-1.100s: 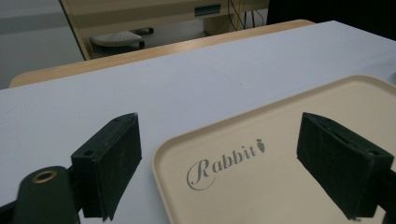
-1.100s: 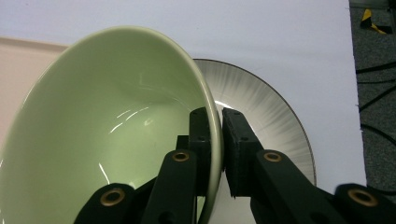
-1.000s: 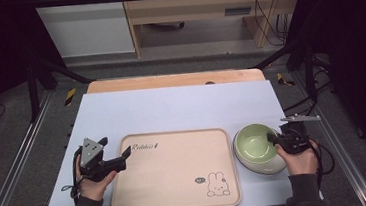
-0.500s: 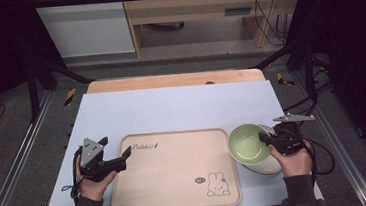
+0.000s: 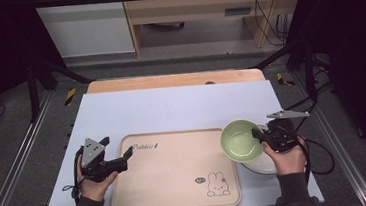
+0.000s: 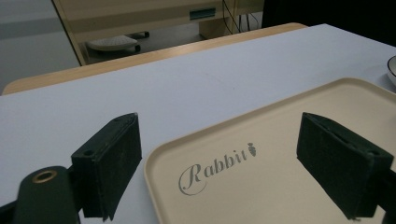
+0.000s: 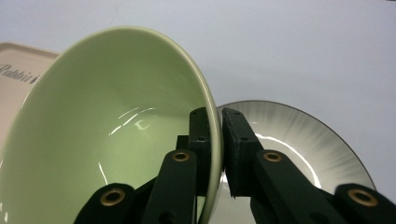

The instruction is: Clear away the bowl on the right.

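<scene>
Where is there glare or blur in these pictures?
Right gripper view: bright streaks of glare inside the green bowl and on the white dish; its near jaws look soft. Left gripper view: tray lettering is sharp, the background soft. High view: dark edges.

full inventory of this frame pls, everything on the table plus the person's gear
Tray: 1, beige, rabbit drawing and "Rabbit" lettering, near centre of the table, nothing on it.
Green bowl: 1, light green, tilted and lifted, rim pinched by the right hand-held gripper, over the tray's right edge.
White bowl: 1, white with dark rim, on the table right of the tray, beneath the green bowl.
Table cover: 1, pale blue-white sheet over a wooden tabletop.
Left hand-held gripper: 1, black, jaws open astride the tray's left corner.
Right hand-held gripper: 1, black, jaws shut on the green bowl's rim.
Hands: 2, dark sleeves, one per gripper, at the near edge.
</scene>
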The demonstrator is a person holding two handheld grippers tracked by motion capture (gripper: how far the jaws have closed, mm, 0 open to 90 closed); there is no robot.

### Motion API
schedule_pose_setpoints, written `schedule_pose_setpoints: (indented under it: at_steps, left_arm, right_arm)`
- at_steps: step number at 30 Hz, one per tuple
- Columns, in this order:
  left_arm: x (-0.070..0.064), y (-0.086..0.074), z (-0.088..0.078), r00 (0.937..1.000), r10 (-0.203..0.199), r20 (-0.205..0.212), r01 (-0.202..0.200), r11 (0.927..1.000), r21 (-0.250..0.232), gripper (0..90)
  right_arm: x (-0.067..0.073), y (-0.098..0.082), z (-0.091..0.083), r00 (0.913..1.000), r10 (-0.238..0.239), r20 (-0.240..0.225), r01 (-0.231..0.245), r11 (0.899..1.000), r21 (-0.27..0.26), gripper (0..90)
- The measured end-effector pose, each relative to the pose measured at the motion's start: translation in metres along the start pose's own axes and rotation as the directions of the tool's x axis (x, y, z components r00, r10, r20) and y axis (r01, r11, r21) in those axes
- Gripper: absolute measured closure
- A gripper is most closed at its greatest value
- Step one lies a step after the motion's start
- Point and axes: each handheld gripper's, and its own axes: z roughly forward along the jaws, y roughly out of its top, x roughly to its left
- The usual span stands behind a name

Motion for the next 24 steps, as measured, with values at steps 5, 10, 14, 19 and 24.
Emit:
schedule_pose_setpoints:
  at_steps: [5, 10, 14, 19, 24]
  left_arm:
    - [-0.001, 0.0, 0.001, 1.0, 0.0, 0.0, 0.0, 1.0, -0.001, 13.6]
    - [-0.001, 0.0, 0.001, 1.0, -0.001, 0.001, 0.001, 1.0, -0.001, 13.6]
    - [0.0, 0.0, 0.0, 1.0, 0.001, 0.002, -0.001, 1.0, -0.001, 13.6]
    - [-0.001, 0.0, 0.0, 1.0, 0.001, 0.003, -0.001, 1.0, -0.001, 13.6]
    - [-0.001, 0.0, 0.0, 1.0, -0.004, 0.004, 0.004, 1.0, -0.007, 13.6]
  right_arm:
    - [0.01, 0.008, 0.004, 0.9997, -0.012, -0.022, 0.012, 1.0, -0.007, 82.8]
    - [0.02, 0.015, 0.006, 0.9984, -0.026, -0.051, 0.025, 0.999, -0.02, 82.8]
    - [0.029, 0.021, 0.007, 0.9968, -0.041, -0.069, 0.039, 0.999, -0.032, 82.8]
    - [0.04, 0.027, 0.011, 0.9943, -0.054, -0.092, 0.05, 0.998, -0.043, 82.8]
    - [0.048, 0.031, 0.015, 0.9911, -0.07, -0.113, 0.064, 0.996, -0.054, 82.8]
